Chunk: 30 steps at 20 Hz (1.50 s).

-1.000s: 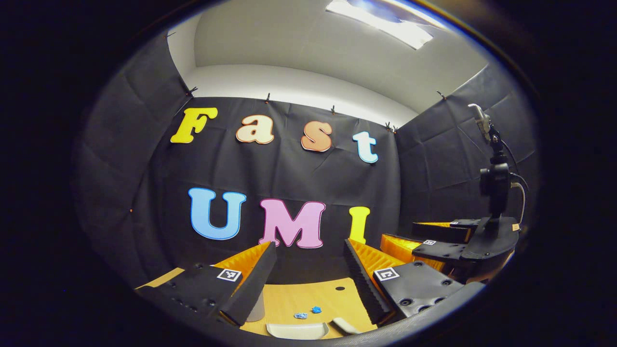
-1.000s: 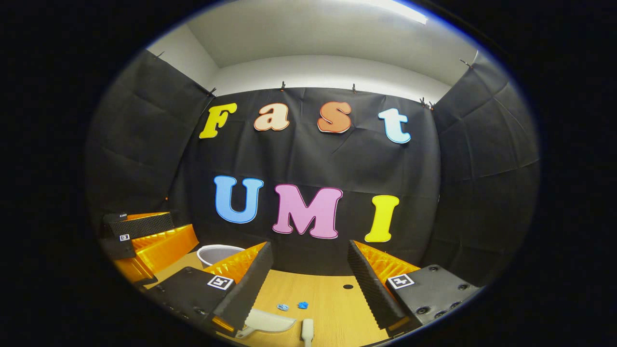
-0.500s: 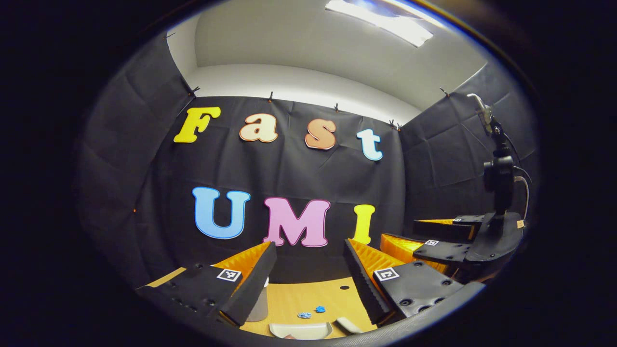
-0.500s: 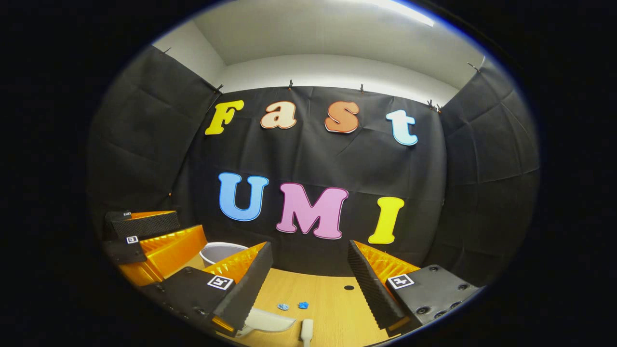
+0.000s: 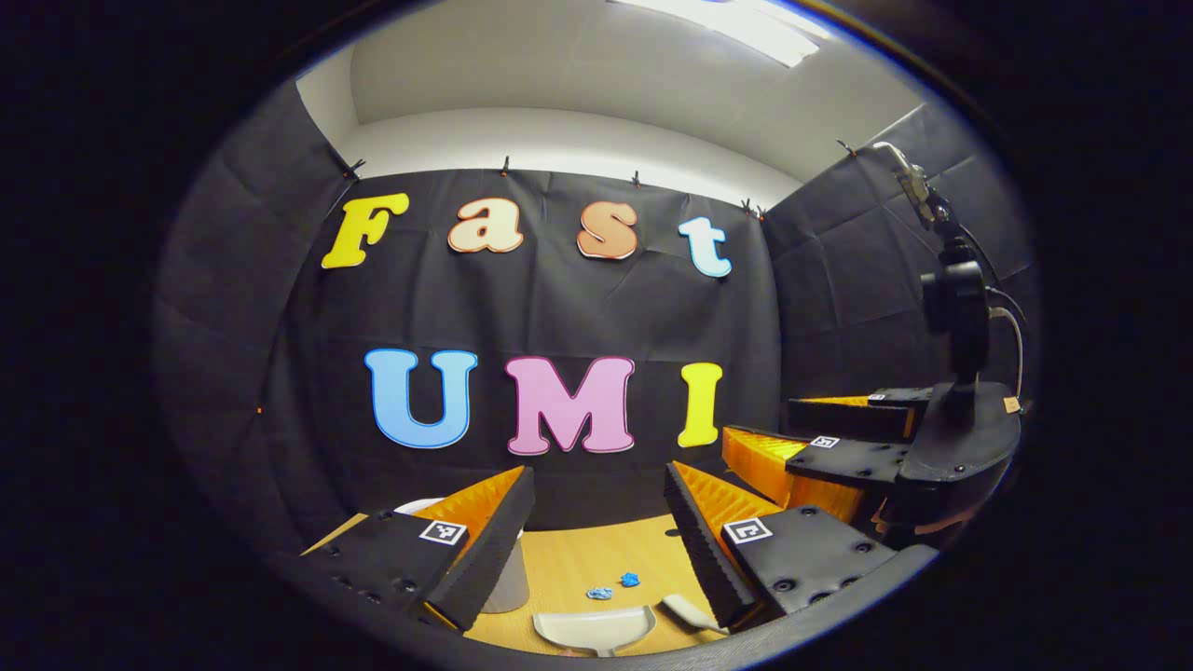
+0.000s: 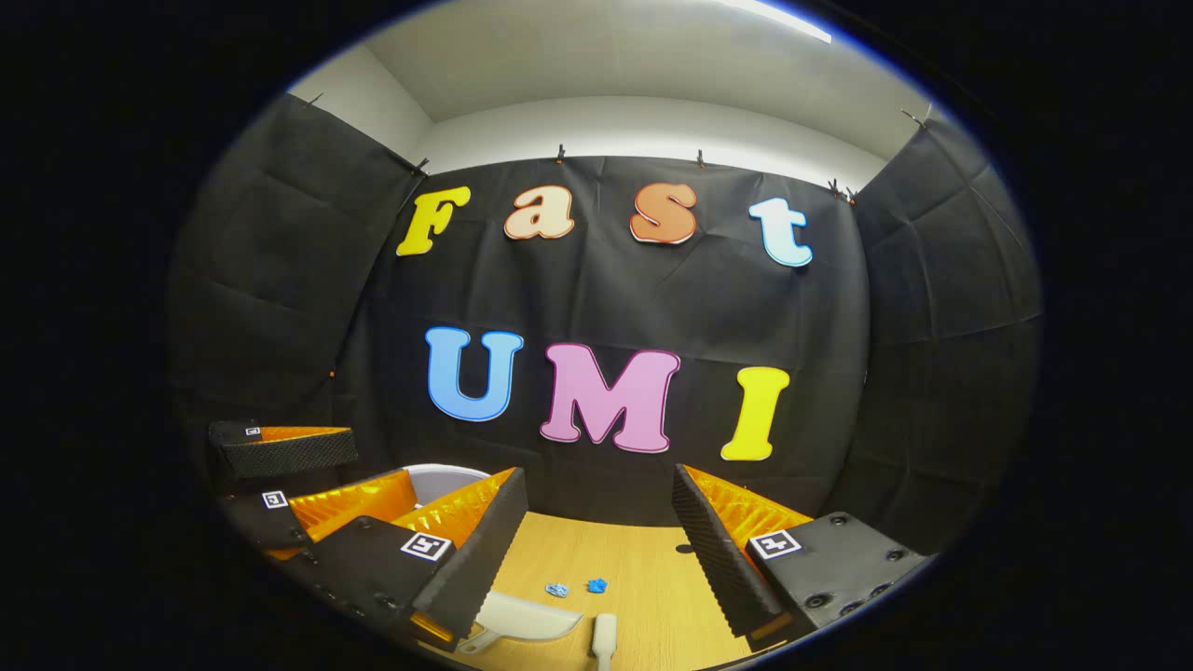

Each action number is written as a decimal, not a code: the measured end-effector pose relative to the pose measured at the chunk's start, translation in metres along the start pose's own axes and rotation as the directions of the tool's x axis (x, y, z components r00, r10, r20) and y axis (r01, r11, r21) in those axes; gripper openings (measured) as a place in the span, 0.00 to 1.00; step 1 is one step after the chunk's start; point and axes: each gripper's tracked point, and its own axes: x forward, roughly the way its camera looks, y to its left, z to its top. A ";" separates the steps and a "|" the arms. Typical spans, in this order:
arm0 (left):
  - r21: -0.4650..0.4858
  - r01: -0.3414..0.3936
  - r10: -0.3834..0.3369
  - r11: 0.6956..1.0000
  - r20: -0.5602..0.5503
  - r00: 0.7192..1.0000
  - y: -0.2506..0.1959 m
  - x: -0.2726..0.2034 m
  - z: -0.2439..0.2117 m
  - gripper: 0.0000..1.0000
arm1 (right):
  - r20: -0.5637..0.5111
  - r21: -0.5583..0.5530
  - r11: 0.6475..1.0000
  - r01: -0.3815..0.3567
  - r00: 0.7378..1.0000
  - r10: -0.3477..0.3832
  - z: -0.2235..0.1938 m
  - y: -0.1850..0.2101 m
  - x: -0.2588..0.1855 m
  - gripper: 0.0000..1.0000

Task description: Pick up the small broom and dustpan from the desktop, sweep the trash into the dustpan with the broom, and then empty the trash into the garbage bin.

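Both grippers hang above the wooden desktop [image 6: 643,568] with nothing between their fingers.

In the left gripper view, the left gripper [image 5: 596,531] sits at the bottom of the frame with its jaws spread wide, holding nothing. Through the gap, low in the frame, lies the pale dustpan [image 5: 595,629], flat on the desk at the bottom centre. Just to its right, partly behind the right-hand finger, is the pale handle of the small broom [image 5: 688,613]. Two scraps of blue trash [image 5: 613,586] lie close together on the wood just above the dustpan, apart from it. The white garbage bin [image 5: 508,582] stands at lower left, mostly hidden behind the left-hand finger. At the right edge of this frame the right gripper [image 5: 820,443] shows side-on, its fingers parted and empty.

In the right gripper view, that gripper's own jaws are likewise wide apart and empty at the bottom of the frame. The dustpan sits bottom centre-left, the broom handle just right of it, the blue scraps above them. The bin's rim peeks out at lower left, behind the left gripper.
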 end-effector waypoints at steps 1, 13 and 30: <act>-0.004 0.005 -0.005 1.000 -0.037 0.999 -0.004 0.005 -0.011 0.82 | -0.022 0.002 1.000 -0.001 1.000 0.001 -0.010 -0.002 0.005 0.97; -0.143 -0.103 -0.018 0.984 -0.662 0.749 -0.021 0.053 -0.206 0.83 | -0.579 0.174 0.984 0.022 0.811 0.084 -0.221 -0.020 0.052 1.00; -0.065 -0.133 -0.063 0.989 -0.998 0.018 -0.032 0.059 -0.303 0.86 | -0.992 0.119 0.993 0.011 -0.039 0.120 -0.374 -0.011 0.029 0.90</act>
